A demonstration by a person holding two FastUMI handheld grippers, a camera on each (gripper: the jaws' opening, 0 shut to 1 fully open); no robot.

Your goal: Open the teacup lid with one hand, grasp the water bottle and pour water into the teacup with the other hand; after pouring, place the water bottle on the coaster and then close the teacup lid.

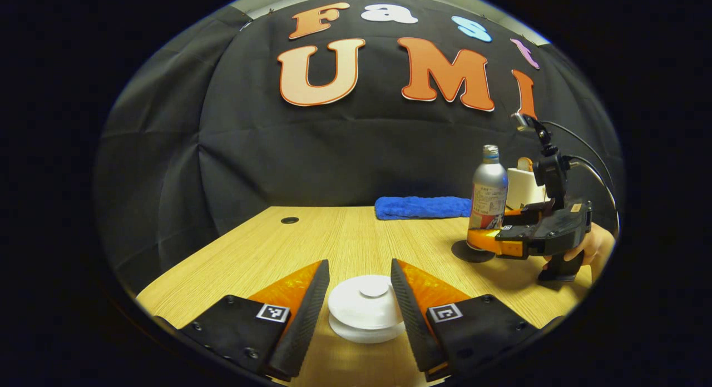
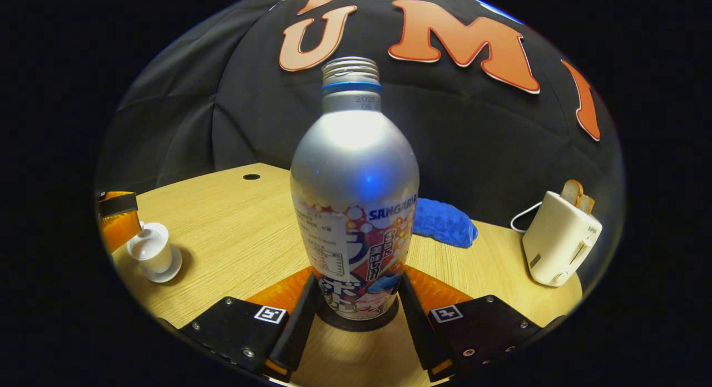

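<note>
The light wooden table carries everything. The silver aluminium water bottle stands upright on the dark round coaster, between the right gripper's 2 fingers, contact unclear. The left gripper spreads wide, its fingers either side of the lidded white ceramic teacup.

Printed wrapper round the lower half of the silver metal bottle: a brand word in blue capitals at 3 o'clock, a white panel of fine print at 9 o'clock, slanted coloured characters toward 6 o'clock. Not copied out here. Stamped on the bottle's bare neck, two rows of small digits, too faint to give with certainty. On the cream plastic toaster, a tiny dark maker's mark at 2 o'clock on its side, too small to read. Square black-and-white coded tags on both finger bases of the left gripper; matching ones on the right gripper.
</note>
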